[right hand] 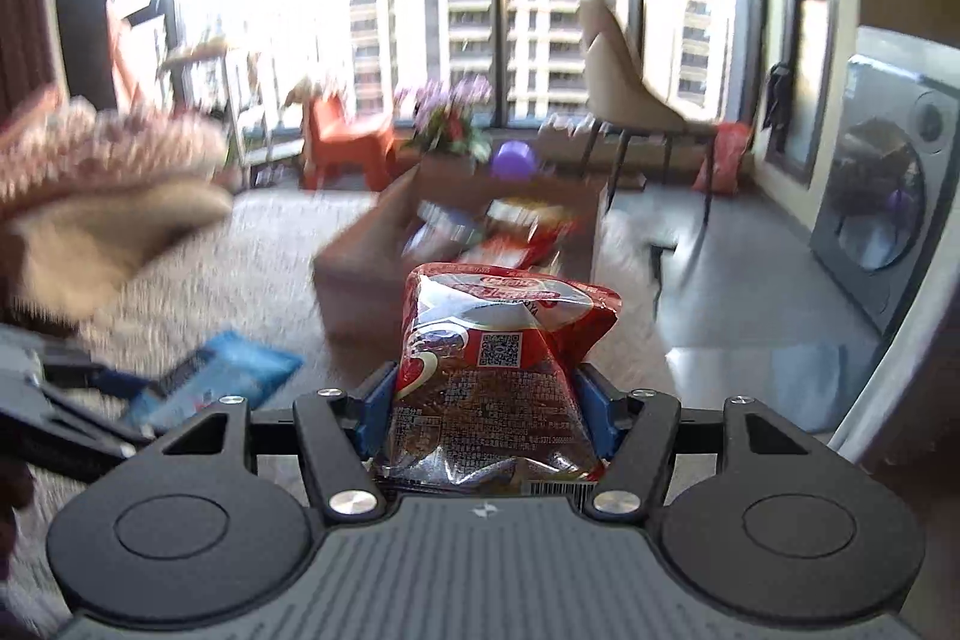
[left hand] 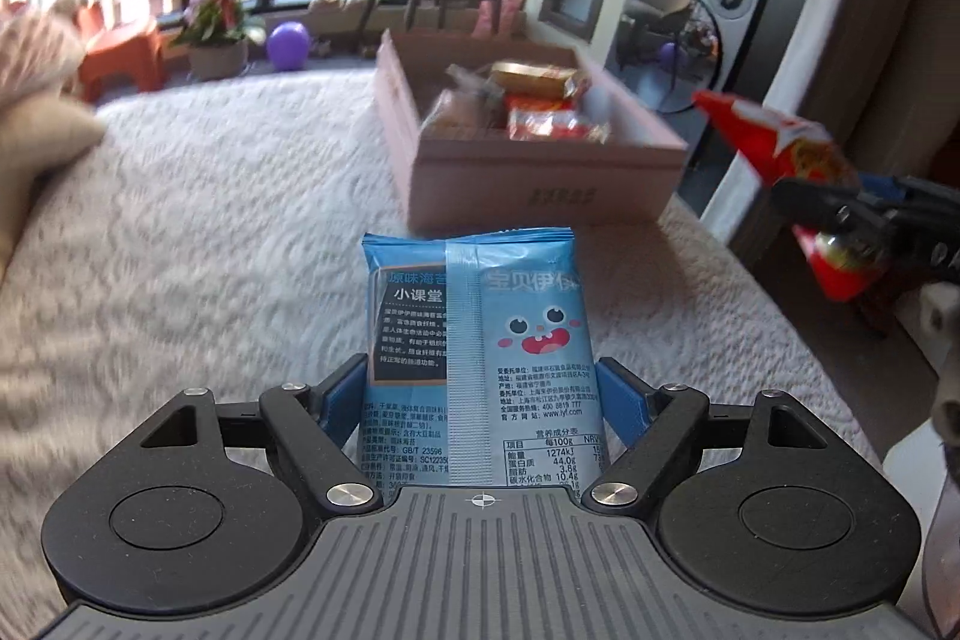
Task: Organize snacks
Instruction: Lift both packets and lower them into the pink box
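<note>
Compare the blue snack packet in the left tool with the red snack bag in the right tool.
Colour: the blue packet is pale blue with a cartoon face; the red bag is red and glossy with a QR code.
Shape: the blue packet is flat and rectangular; the red bag is puffy and crumpled.
Shared: each is pinched between blue pads, in the left tool and the right tool, short of the pink box.
</note>
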Demonstrator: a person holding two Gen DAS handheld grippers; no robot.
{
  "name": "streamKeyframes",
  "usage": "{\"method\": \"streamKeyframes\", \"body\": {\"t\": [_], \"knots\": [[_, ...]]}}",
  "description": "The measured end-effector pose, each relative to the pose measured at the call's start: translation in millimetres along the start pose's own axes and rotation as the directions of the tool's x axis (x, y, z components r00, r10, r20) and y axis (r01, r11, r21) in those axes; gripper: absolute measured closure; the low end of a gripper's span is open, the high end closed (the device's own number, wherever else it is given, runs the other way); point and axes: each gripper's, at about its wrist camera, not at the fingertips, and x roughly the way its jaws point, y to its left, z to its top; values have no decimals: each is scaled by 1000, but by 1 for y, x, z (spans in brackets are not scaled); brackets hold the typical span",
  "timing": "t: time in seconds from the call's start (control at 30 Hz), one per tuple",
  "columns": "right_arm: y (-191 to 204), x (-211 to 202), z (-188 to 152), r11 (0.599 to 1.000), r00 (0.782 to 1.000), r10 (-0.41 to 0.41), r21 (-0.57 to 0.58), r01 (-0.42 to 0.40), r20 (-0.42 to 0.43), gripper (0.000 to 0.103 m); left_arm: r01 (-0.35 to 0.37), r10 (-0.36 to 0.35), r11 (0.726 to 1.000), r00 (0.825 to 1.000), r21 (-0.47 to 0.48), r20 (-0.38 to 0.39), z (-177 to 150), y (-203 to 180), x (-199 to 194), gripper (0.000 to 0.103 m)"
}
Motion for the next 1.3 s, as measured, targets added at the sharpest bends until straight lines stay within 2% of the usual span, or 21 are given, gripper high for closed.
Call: {"method": "streamKeyframes", "body": {"t": [0.13, 0.27, 0.37, 0.5, 0.53, 0.6, 0.63, 0.67, 0.7, 0.77, 0.83, 0.9, 0.97, 1.07, 1.17, 1.2, 1.23, 1.3], "knots": [[-14, -17, 12, 999, 997, -21, 33, 18, 75, 41, -9, 3, 997, 997, 72, 79, 40, -10, 3, 18], [-25, -23, 13, 998, 993, -42, 51, 36, 106, 41, -46, 23, 991, 984, 128, 174, 89, -19, 19, 18], [-31, -15, 15, 997, 994, -47, 59, 42, 96, 41, 16, -37, 994, 979, 106, 200, 119, -16, 46, 17], [-33, 6, 25, 998, 995, -49, 37, 46, 92, 41, 127, -117, 992, 953, -16, 280, 149, 6, 90, 13], [-33, 12, 28, 998, 995, -53, 32, 50, 87, 41, 147, -129, 988, 954, -49, 269, 153, 12, 108, 13], [-33, 25, 35, 999, 996, -48, 24, 46, 78, 41, 137, -123, 986, 982, -91, 145, 161, 21, 150, 13], [-31, 32, 38, 999, 996, -44, 20, 43, 73, 41, 104, -98, 991, 993, -82, 73, 161, 21, 168, 14], [-30, 39, 40, 999, 997, -42, 15, 41, 67, 41, 77, -76, 997, 995, -19, 66, 160, 17, 175, 13], [-29, 45, 42, 999, 997, -41, 10, 41, 61, 41, 57, -60, 998, 996, 39, 65, 159, 11, 176, 14], [-28, 55, 46, 999, 998, -39, 1, 39, 53, 41, 88, -93, 995, 992, 50, 86, 158, 12, 168, 16], [-29, 64, 49, 999, 998, -37, 2, 37, 50, 41, 159, -159, 987, 973, 14, 168, 157, 24, 149, 18], [-32, 75, 57, 999, 998, -34, 15, 33, 46, 41, 200, -194, 980, 955, -5, 225, 159, 37, 133, 18], [-32, 88, 67, 999, 999, -23, 28, 22, 47, 41, 206, -183, 977, 938, -50, 294, 163, 52, 117, 18], [-32, 117, 86, 997, 999, 11, 77, -15, 51, 41, 180, -107, 970, 919, -162, 379, 166, 75, 96, 19], [-25, 164, 99, 989, 999, 50, 138, -49, 0, 40, 156, -71, 968, 922, -195, 381, 157, 82, 82, 19], [-22, 184, 98, 985, 997, 76, 156, -70, -34, 36, 146, -67, 971, 926, -187, 372, 150, 80, 78, 19], [-18, 204, 96, 981, 989, 113, 167, -97, -91, 32, 128, -57, 976, 931, -178, 360, 143, 79, 74, 19], [-4, 239, 82, 982, 966, 138, 158, -105, -218, 33, 80, -24, 984, 946, -161, 323, 128, 76, 70, 19]]}}
